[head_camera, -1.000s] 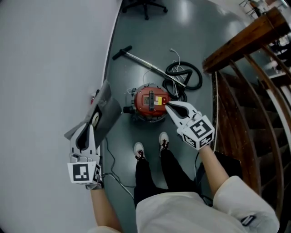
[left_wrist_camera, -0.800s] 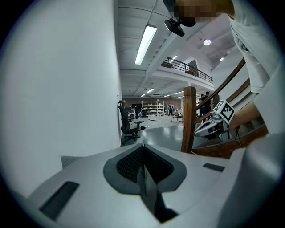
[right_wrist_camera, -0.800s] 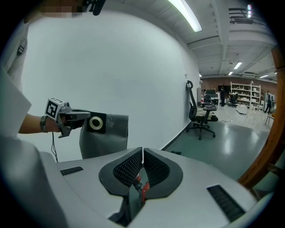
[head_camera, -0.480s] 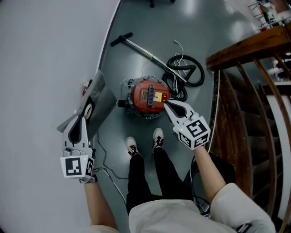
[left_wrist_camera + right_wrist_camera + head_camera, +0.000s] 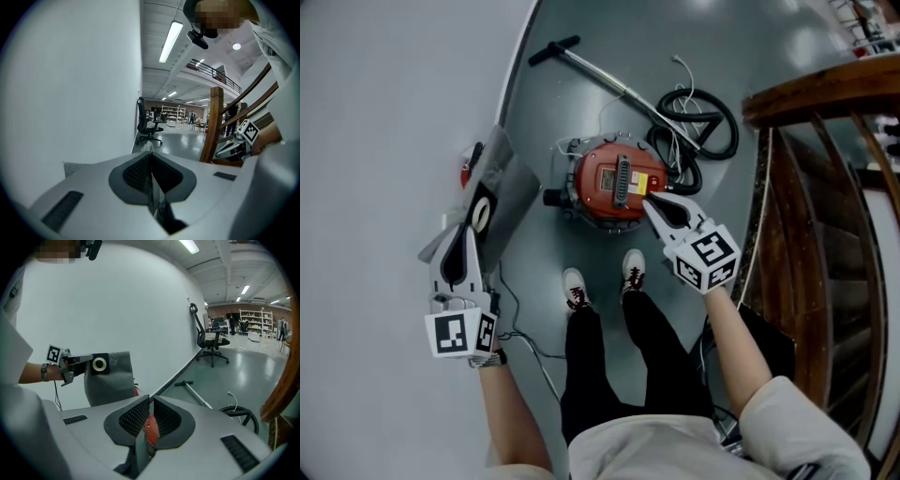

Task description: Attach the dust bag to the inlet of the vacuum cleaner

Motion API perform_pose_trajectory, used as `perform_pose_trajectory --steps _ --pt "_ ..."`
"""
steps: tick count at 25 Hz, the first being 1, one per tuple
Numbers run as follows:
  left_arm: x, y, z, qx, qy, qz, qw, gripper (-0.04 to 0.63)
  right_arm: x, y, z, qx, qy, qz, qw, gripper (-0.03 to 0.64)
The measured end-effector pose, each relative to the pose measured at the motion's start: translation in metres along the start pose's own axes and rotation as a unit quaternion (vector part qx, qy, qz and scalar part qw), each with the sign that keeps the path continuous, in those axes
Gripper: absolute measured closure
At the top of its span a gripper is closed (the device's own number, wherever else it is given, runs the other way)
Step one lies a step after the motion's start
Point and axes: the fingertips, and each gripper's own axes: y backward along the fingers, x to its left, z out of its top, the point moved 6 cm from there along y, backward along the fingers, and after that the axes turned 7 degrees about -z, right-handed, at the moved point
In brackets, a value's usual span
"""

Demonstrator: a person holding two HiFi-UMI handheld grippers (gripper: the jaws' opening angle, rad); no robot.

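— When set against a second ago, differs how in the head view?
— Shows the red vacuum cleaner larger and higher in frame, with both tools lower toward the floor. Finds the left gripper pinching the black collar of the grey dust bag, beside the wall, left of the vacuum and apart from it. Finds the right gripper pressed together and empty, tip over the lid's right edge.
— And along the left gripper view?
— Pads closed on a thin edge; beyond, an office chair and a wooden post.
— Right gripper view?
— Jaws together, a sliver of red behind the slit. Across, the bag hanging from the left tool, white ring on its collar.
— Any writing?
— Only square markers on the cubes. Yellow label on the lid, too small to read.
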Motion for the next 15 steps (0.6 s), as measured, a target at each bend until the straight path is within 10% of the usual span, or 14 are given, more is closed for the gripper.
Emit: perform_pose_trajectory --steps 15 --pt "0.012 -0.052 -0.099 0.038 0.007 -0.016 0.9991 0.578 -0.034 -0.071 -0.067 0.044 -0.030 0.018 0.998 0.584"
